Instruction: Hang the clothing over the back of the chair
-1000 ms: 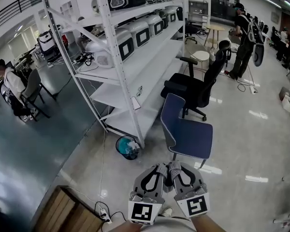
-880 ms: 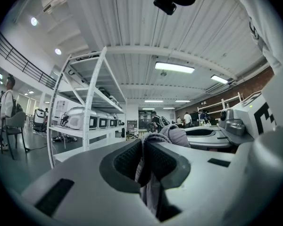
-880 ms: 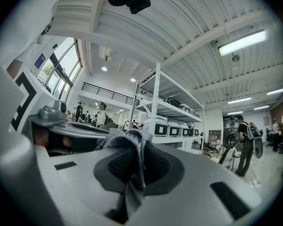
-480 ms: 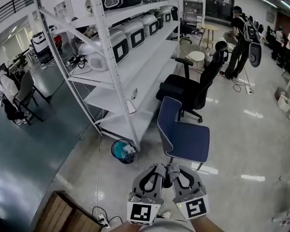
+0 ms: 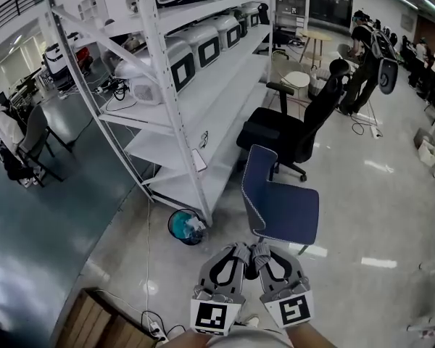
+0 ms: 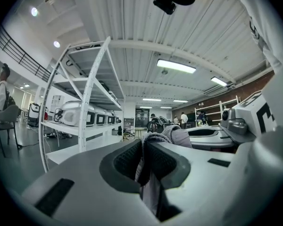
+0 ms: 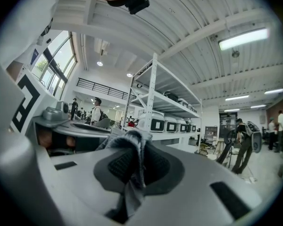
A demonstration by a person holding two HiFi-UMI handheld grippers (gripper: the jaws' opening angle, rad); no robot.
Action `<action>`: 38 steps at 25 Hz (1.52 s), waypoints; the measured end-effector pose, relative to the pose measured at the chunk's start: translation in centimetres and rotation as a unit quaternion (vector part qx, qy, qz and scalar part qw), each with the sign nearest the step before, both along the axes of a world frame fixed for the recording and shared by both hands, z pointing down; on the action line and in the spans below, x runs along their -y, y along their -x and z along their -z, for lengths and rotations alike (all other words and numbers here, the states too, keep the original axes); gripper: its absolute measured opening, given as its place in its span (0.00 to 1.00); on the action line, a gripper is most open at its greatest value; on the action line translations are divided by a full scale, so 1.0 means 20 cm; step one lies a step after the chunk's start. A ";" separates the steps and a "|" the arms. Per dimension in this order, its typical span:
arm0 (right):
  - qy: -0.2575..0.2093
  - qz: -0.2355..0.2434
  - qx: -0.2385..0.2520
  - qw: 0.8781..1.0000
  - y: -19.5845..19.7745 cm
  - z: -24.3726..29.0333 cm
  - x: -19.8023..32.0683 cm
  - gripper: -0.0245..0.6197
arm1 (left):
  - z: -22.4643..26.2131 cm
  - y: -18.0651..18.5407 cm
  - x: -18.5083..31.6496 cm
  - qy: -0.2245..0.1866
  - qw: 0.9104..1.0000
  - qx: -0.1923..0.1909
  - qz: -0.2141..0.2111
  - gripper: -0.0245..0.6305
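A blue chair (image 5: 279,198) with a blue back stands on the floor just ahead of me, beside the white shelving. Both grippers sit side by side at the bottom of the head view. My left gripper (image 5: 242,251) is shut on a fold of grey clothing (image 6: 148,173), pinched between its dark pads. My right gripper (image 5: 263,251) is shut on another fold of the same grey clothing (image 7: 132,166). The cloth bunches at the two jaw tips (image 5: 252,250); the rest of it is hidden under the grippers.
White shelving (image 5: 181,107) with boxy white devices runs along the left. A black office chair (image 5: 293,125) stands behind the blue one. A teal bin (image 5: 185,225) sits at the rack's foot, and a wooden crate (image 5: 101,321) and a power strip (image 5: 158,326) at lower left. People stand at far right.
The view has shifted forward a little toward the blue chair and shelving. Both grippers keep their hold on the clothing, side by side as before.
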State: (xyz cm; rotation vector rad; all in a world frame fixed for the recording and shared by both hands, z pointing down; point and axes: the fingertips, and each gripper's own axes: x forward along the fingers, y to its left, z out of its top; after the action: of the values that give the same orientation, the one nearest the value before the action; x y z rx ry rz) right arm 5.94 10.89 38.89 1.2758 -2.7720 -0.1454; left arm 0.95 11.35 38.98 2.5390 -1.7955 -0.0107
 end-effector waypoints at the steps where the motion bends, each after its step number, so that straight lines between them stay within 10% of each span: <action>1: 0.000 -0.001 -0.001 1.000 0.01 0.00 0.02 0.10 | 0.00 0.01 0.02 0.001 1.000 -0.001 -0.002 0.09; 38: 0.014 -0.097 -0.054 0.994 0.37 -0.08 0.64 0.10 | -0.08 0.37 0.62 -0.005 0.993 -0.049 -0.108 0.09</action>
State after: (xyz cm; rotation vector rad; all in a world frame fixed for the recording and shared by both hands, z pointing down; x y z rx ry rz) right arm -1.54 -1.88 40.39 1.4745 -2.5353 -0.1569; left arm -6.42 -0.99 40.52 2.6745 -1.4837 -0.1359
